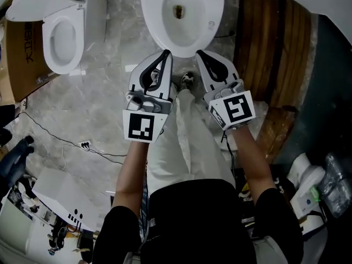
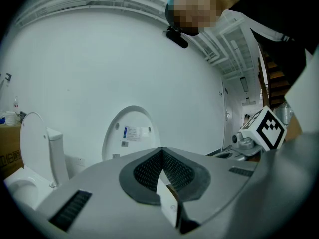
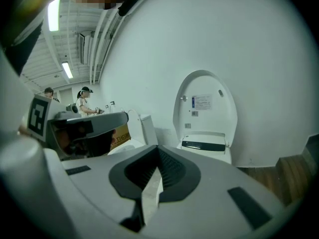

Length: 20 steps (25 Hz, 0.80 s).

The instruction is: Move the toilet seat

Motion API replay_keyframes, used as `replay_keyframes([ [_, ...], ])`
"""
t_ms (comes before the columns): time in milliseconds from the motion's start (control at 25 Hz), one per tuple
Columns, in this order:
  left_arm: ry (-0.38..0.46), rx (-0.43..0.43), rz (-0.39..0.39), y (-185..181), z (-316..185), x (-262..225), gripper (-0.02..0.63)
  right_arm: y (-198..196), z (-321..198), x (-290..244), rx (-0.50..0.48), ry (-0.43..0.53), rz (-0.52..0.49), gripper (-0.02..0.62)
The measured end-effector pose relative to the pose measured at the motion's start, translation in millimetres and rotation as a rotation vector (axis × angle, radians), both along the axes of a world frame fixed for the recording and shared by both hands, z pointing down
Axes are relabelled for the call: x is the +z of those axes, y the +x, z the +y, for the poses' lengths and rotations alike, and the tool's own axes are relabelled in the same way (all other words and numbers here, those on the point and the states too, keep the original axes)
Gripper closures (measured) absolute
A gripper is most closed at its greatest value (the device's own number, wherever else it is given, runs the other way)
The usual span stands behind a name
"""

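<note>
A white toilet [image 1: 181, 12] stands at the top middle of the head view, its bowl open. Its oval lid [image 3: 204, 103] stands upright against the wall, with a small label on its inner face; the same lid [image 2: 130, 133] also shows in the left gripper view. I cannot tell whether the wide white ring round the bowl is the seat or the bare rim. My left gripper [image 1: 166, 53] and right gripper [image 1: 198, 53] hang side by side just short of the bowl's front edge. Both are shut with nothing between the jaws [image 2: 162, 151] [image 3: 158, 151].
A second toilet [image 1: 63, 32] with its lid up stands to the left, beside a cardboard box [image 1: 25, 54]. Dark wooden steps [image 1: 275, 43] rise on the right. A thin cable [image 1: 82, 144] lies on the marbled floor. Two people [image 3: 84, 101] stand far behind.
</note>
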<state>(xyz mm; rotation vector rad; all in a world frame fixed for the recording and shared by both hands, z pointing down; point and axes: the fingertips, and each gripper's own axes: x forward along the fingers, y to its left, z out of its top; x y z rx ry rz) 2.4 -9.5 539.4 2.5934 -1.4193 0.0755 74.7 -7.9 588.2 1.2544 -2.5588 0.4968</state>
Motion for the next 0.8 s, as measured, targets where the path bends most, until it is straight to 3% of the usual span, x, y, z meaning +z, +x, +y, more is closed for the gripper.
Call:
replay_keyframes([
  [360,-0.034,-0.008,-0.006,-5.7,-6.1,51.6,0.598,-11.9,-7.0,57.5,-0.047,-0.039,0.026,0.581],
  [800,-0.037,-0.013,0.014,-5.8,-27.1,84.1,0.598,-23.8,-22.0,123.9,-0.136,-0.112,0.136,0.581],
])
